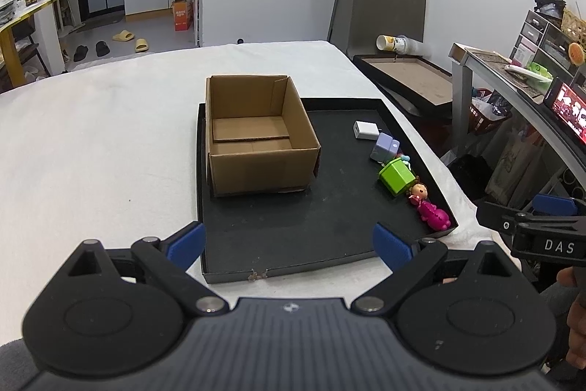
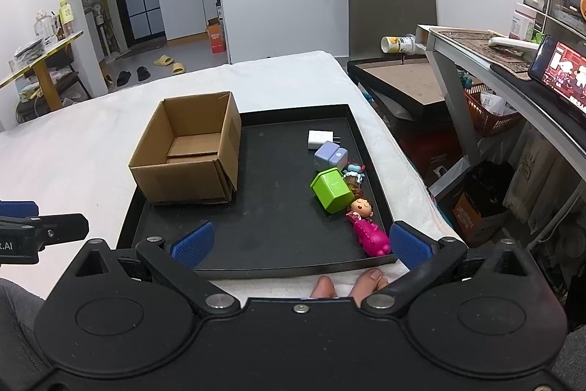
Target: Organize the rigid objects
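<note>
An open empty cardboard box (image 1: 256,141) (image 2: 190,156) stands on the left of a black tray (image 1: 293,229) (image 2: 271,229). Along the tray's right side lie a white charger (image 1: 365,129) (image 2: 321,139), a lilac block (image 1: 384,147) (image 2: 329,156), a small blue-and-red figurine (image 2: 355,171), a green box (image 1: 397,176) (image 2: 332,189) and a pink doll (image 1: 428,206) (image 2: 368,226). My left gripper (image 1: 289,244) is open and empty over the tray's near edge. My right gripper (image 2: 302,242) is open and empty at the tray's near edge, close to the doll.
The tray lies on a white cloth-covered table (image 1: 91,141). A chair (image 2: 390,2) with a framed board (image 2: 403,79) and a tipped bottle (image 2: 399,43) stands behind. A cluttered desk (image 2: 512,76) is to the right. The right gripper shows in the left wrist view (image 1: 542,229).
</note>
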`<state>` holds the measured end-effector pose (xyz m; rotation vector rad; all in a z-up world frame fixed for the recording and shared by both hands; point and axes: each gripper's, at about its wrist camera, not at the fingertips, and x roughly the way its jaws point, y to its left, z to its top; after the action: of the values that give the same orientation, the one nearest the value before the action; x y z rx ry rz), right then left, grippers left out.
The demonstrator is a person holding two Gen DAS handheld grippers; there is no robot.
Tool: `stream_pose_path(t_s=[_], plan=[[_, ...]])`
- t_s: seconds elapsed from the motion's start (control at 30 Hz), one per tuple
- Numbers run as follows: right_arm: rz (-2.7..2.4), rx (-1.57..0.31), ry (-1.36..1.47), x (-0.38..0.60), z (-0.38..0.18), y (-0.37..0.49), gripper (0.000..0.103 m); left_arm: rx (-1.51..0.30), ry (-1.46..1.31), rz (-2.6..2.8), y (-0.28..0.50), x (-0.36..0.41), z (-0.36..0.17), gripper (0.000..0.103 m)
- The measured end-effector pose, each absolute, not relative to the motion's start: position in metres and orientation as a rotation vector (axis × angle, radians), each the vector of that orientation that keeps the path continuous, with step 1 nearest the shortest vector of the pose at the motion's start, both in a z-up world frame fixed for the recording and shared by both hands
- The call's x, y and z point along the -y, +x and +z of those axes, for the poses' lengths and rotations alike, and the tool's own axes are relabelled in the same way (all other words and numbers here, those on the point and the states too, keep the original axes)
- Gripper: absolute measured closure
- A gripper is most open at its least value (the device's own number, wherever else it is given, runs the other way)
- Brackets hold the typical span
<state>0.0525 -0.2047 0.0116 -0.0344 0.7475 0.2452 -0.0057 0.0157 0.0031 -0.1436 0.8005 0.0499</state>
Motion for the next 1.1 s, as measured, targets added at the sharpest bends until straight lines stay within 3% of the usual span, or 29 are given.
stream_pose_path(t_s=[1.1], plan=[[0.153,-0.822,-0.045,0.22,0.015,0.09,0.0,-0.811,-0.193,0.066,0.029,-0.044,-0.007,0.006]])
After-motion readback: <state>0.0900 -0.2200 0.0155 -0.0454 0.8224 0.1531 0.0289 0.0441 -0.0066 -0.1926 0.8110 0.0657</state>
